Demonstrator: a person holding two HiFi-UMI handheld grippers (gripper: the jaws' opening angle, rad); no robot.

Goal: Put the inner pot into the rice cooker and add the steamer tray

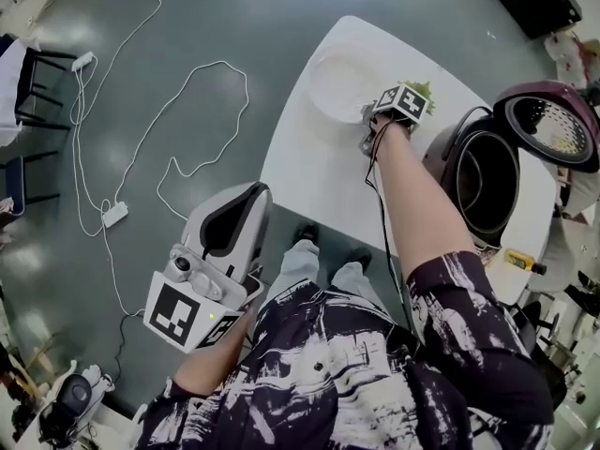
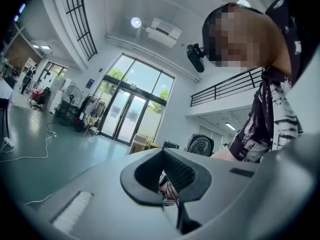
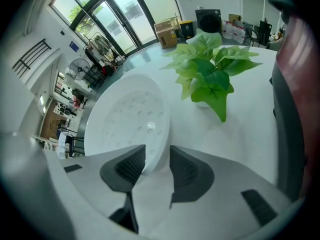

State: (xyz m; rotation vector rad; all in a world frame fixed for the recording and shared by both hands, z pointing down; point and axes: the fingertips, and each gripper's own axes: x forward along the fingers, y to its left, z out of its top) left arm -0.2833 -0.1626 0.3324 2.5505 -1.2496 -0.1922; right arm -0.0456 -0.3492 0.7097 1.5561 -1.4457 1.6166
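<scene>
The white perforated steamer tray [image 1: 339, 84] [image 3: 130, 119] lies flat at the far end of the white table [image 1: 319, 186]. My right gripper [image 1: 369, 116] [image 3: 157, 159] points steeply down at the tray's near edge. The rim stands between its jaws: the left pad is against it and a thin gap shows at the right pad. To the right stands the maroon rice cooker [image 1: 483, 181], its lid [image 1: 553, 125] swung up. A dark inner pot appears to be seated in it. My left gripper [image 1: 253, 195] [image 2: 167, 184] hangs off the table's near left side, shut and empty.
A small green potted plant [image 1: 422, 90] [image 3: 210, 74] stands just beyond the right gripper, between the tray and the cooker. A yellow item [image 1: 520, 261] lies at the table's right edge. White cables [image 1: 187, 111] run over the grey floor at left.
</scene>
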